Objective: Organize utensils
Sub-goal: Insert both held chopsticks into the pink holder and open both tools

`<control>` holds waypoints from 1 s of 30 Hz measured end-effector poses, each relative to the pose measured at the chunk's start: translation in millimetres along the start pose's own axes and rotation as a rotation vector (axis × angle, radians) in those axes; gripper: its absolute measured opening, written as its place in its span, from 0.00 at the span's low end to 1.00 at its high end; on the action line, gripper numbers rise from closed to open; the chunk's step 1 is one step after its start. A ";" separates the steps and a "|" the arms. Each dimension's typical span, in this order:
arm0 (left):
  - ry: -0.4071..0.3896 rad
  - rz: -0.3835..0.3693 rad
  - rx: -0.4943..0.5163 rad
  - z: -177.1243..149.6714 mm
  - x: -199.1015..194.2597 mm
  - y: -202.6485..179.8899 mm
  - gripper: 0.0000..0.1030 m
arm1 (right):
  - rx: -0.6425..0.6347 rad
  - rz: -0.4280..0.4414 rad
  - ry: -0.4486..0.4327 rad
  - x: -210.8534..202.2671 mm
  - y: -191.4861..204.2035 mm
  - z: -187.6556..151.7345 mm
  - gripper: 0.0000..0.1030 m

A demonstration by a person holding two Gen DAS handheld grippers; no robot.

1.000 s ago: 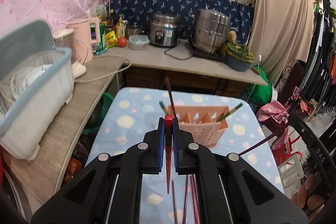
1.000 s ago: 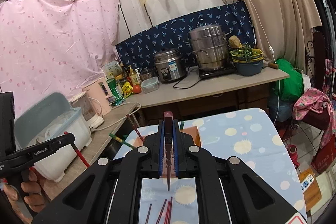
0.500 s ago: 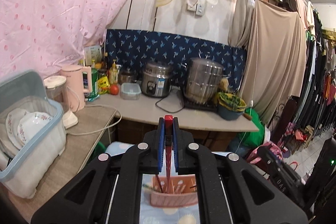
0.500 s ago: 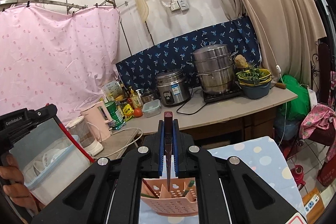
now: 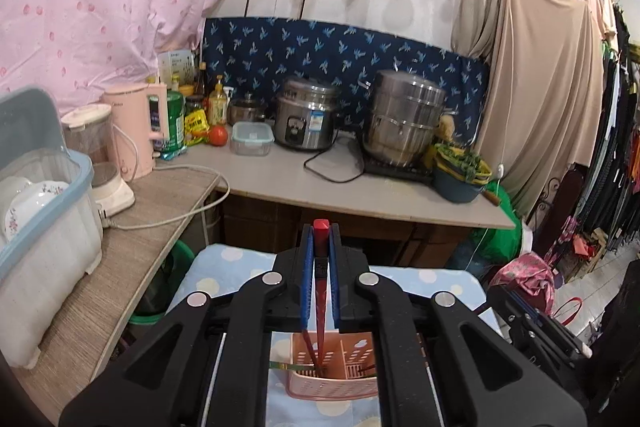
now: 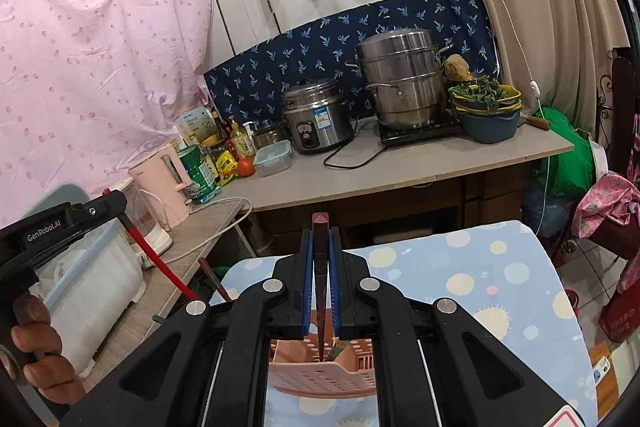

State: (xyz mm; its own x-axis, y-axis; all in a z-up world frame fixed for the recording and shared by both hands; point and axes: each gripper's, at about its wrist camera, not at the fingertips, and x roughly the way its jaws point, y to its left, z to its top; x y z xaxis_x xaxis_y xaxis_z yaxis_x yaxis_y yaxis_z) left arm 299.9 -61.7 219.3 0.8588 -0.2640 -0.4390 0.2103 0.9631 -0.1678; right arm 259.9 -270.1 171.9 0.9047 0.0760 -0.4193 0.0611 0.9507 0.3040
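My left gripper (image 5: pixel 320 259) is shut on a red chopstick (image 5: pixel 321 291) that hangs point down into the pink utensil holder (image 5: pixel 332 385) on the dotted blue tablecloth. My right gripper (image 6: pixel 320 259) is shut on a dark maroon chopstick (image 6: pixel 321 287), its tip down in the same holder (image 6: pixel 320 377). The holder has other chopsticks in its compartments. In the right wrist view the left gripper (image 6: pixel 60 227) shows at the left with its red chopstick (image 6: pixel 160 267) slanting down.
The blue dotted table (image 6: pixel 500 287) holds the holder. A counter (image 5: pixel 360 187) behind carries a rice cooker (image 5: pixel 306 119), a steamer pot (image 5: pixel 404 119), a kettle (image 5: pixel 136 131) and a dish bin (image 5: pixel 40 227). Clothes hang at the right.
Both grippers have stayed upright above the holder and come a little lower and closer to it. Each chopstick tip now reaches into the holder. Both stay shut.
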 end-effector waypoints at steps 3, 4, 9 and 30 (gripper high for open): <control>0.025 0.008 0.001 -8.0 11.1 1.3 0.07 | -0.001 -0.009 0.016 7.0 -0.6 -4.6 0.07; 0.031 0.005 0.003 -10.4 13.5 0.9 0.07 | 0.000 -0.009 0.021 8.7 -0.9 -4.8 0.07; 0.039 0.015 0.014 -15.3 14.8 0.5 0.10 | 0.015 -0.011 0.018 5.6 -2.6 -5.3 0.13; 0.084 0.082 0.124 -55.5 -48.6 -10.4 0.30 | -0.024 0.065 -0.005 -75.9 12.2 -33.2 0.19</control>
State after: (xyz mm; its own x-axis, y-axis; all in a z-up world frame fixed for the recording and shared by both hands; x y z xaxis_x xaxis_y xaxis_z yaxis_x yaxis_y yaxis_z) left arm 230.1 -61.8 193.4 0.8343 -0.1825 -0.5202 0.2014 0.9793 -0.0205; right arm 177.9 -254.3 179.0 0.9085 0.1361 -0.3951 -0.0079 0.9509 0.3094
